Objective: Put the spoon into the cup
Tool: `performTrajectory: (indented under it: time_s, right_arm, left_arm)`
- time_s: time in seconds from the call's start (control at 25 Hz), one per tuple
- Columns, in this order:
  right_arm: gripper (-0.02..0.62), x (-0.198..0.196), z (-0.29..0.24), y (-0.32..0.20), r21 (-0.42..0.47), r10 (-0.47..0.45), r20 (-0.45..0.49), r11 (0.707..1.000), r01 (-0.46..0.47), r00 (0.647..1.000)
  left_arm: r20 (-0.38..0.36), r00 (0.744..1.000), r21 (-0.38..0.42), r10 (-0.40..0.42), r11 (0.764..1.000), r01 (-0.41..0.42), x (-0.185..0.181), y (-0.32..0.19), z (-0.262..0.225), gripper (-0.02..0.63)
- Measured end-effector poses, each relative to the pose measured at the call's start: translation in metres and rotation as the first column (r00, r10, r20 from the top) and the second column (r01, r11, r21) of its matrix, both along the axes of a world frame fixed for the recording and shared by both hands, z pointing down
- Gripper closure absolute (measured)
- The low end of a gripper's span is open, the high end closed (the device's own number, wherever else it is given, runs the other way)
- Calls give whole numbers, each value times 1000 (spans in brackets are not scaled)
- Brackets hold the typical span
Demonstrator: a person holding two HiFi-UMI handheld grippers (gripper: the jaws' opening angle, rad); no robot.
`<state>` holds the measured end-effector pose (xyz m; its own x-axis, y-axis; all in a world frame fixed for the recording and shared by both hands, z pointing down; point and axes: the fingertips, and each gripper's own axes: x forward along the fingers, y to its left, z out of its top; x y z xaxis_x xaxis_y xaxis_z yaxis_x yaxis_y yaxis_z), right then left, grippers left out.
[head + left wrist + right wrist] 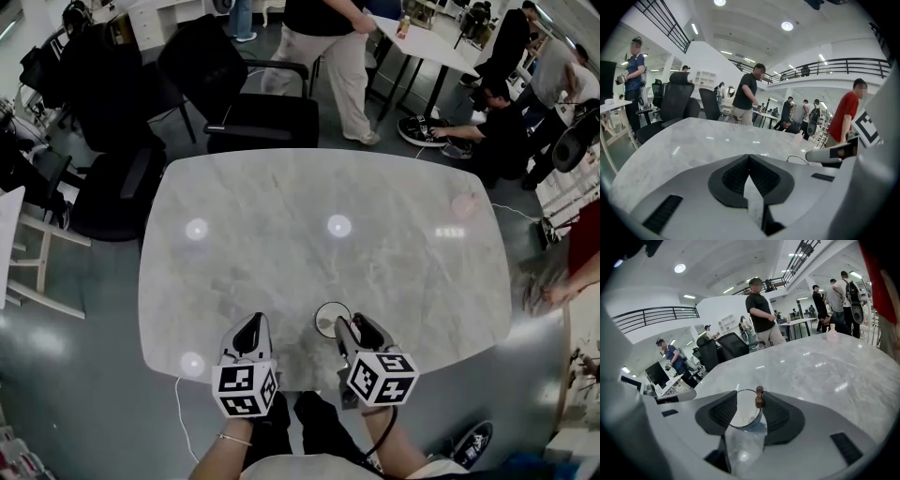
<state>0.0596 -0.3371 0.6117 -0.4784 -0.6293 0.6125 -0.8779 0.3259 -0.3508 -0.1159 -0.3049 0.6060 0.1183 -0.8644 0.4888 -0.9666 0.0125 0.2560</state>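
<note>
A clear glass cup [332,319] stands near the marble table's [281,216] front edge. A spoon stands in it; its brown handle end [759,397] rises over the cup's rim [740,392]. My right gripper [349,324] is right behind the cup, and in the right gripper view the gripper [746,401] is open with the rim between its dark pads. The handle end sits close beside the right pad [780,416]; I cannot tell whether they touch. My left gripper [251,326] hovers to the left of the cup, shut with nothing in it, its fingertips [749,158] meeting.
A small pale pink bottle [462,204] stands far right on the table. Black office chairs [253,112] line the far edge. A person [328,37] walks past beyond them and others sit at the back right. A thin cable [178,398] hangs off the front left.
</note>
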Motion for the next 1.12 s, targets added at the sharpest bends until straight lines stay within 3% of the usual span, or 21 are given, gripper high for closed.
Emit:
performTrajectory:
  time_s: [0.64, 0.92, 1.12]
  right_arm:
    - [397, 32, -26, -17, 93, 103, -32, 991, -100, 994]
    - [508, 55, -68, -34, 223, 159, -90, 965, -136, 983]
    - [545, 72, -97, -42, 296, 203, -101, 941, -165, 974]
  left_arm:
    - [10, 1000, 44, 15, 999, -15, 8, -11, -21, 588]
    - [26, 999, 111, 31, 993, -34, 12, -26, -59, 588]
    - [40, 998, 174, 42, 984, -48, 19, -37, -92, 588]
